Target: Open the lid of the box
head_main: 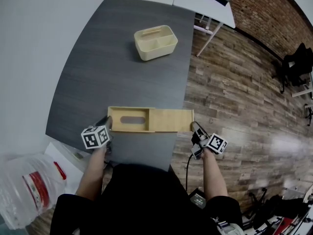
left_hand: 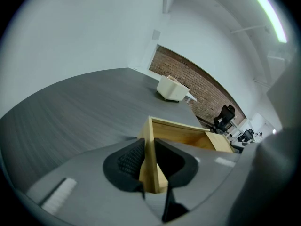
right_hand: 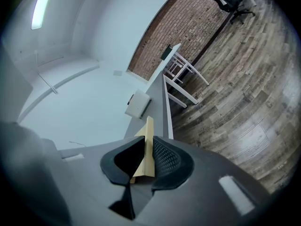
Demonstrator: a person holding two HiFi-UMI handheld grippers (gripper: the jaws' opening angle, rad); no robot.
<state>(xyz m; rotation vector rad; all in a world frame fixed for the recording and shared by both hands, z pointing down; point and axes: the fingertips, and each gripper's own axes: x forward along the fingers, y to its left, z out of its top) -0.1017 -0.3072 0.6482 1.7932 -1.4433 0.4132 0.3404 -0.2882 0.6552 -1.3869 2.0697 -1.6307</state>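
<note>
Wooden box (head_main: 128, 119): sat on surface (head_main: 112, 58)
Lid (head_main: 171, 120): slid partly out
Left gripper (left_hand: 149, 150): pinched box wall
Right gripper (right_hand: 146, 155): pinched lid

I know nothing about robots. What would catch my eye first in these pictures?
A wooden box lies near the front edge of the grey table, with its flat lid slid out to the right, past the table's edge. The left gripper has its jaws clamped on the box's end wall, and the right gripper pinches the lid's outer end. A cream tub stands farther back.
</note>
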